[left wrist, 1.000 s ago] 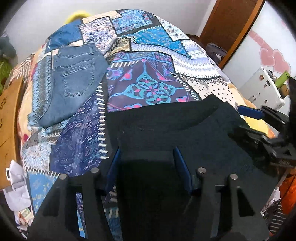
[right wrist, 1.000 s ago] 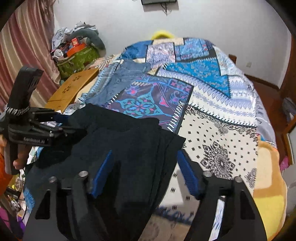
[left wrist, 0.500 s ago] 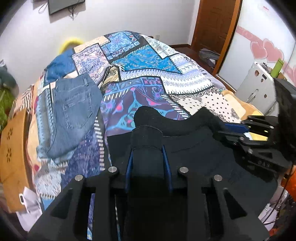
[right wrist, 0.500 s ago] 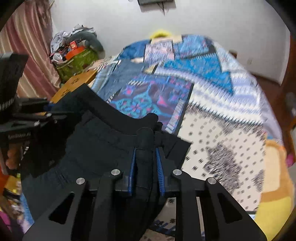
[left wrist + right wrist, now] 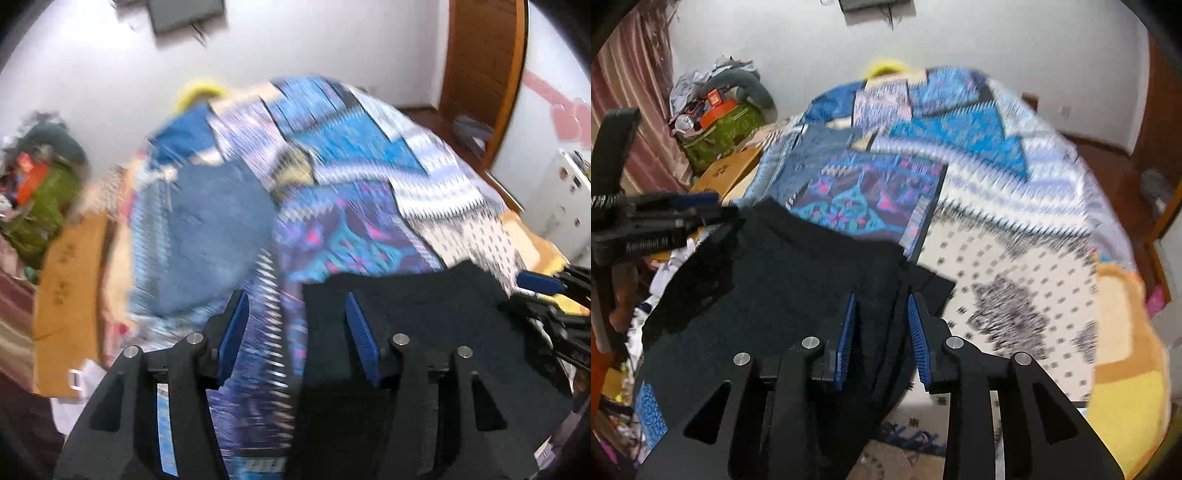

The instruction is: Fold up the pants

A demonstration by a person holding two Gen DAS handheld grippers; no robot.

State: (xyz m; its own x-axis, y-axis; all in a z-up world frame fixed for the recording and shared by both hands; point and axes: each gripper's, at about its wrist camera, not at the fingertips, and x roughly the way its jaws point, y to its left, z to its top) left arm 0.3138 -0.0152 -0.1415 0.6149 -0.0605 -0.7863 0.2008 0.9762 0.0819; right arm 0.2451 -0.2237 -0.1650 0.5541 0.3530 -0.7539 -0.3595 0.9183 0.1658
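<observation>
My left tongs (image 5: 293, 325) stand wide apart, holding nothing: the left pad is over the patterned bedspread (image 5: 369, 236), the right pad over the near left edge of the black pants (image 5: 424, 332). My right tongs (image 5: 881, 328) stand at a narrower gap with a ridge of the pants' layered right edge lying between the blue pads (image 5: 916, 332) (whether the pads touch the cloth, I cannot tell).

The black pants lie flat on the near part of the bed, their far edge against the purple and turquoise panel of the bedspread. In the right wrist view the pants (image 5: 798, 288) spread from the left tongs across to a folded corner just beside the dotted white panel.

A pair of blue jeans (image 5: 214, 229) lies further back on the left side of the bed, well apart from the black pants. A cardboard box (image 5: 70, 273) stands beside the bed on that side. Both views are blurred
</observation>
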